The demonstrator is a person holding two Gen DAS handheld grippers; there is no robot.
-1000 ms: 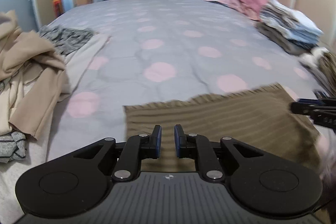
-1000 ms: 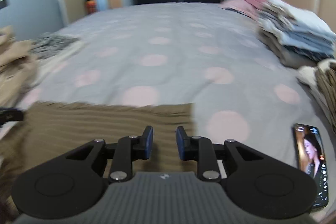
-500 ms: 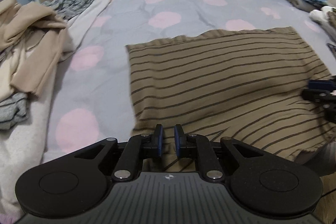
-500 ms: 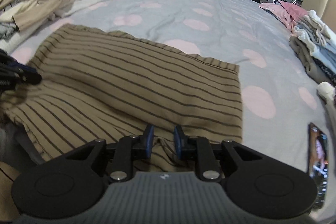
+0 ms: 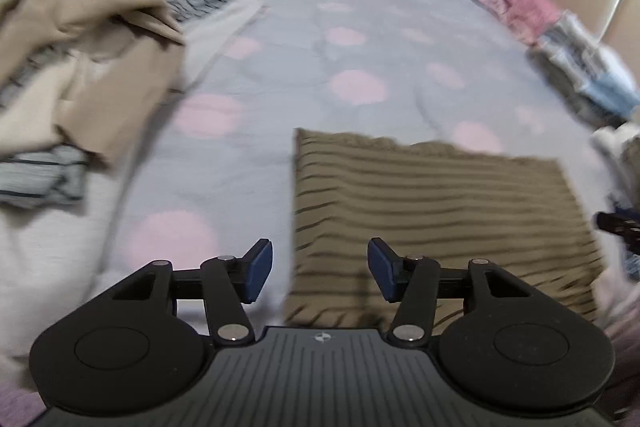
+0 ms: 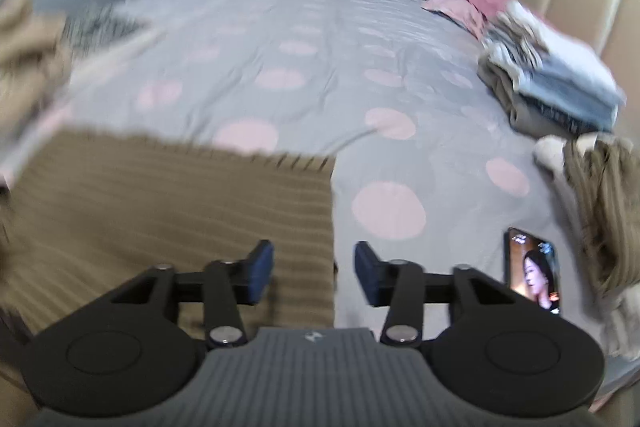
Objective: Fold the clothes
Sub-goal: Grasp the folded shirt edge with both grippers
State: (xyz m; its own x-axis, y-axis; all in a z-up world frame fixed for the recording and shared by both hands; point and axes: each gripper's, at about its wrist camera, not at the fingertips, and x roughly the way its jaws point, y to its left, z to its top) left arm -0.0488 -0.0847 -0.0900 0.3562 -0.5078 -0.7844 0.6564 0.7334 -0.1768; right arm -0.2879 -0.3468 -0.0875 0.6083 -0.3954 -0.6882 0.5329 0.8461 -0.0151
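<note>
Both claws are built alike. The left claw (image 5: 320, 269) has matte black arms shaped like teardrops, each with a round recessed disc, joined by slim black links with silver screws at the pivots. Its pads (image 5: 258, 269) are dark blue. A grey ribbed housing with a small round emblem sits between the arms. The right claw (image 6: 314, 277) shows the same black links, silver screws and blue pads (image 6: 260, 275).

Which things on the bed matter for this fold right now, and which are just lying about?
In the job:
- striped brown garment, flat on the bed
- left gripper, fingers opening, nothing between them
- right gripper, fingers opening over the garment's right edge

Lying about:
- phone, screen lit
- folded stack
- unfolded beige pile
</note>
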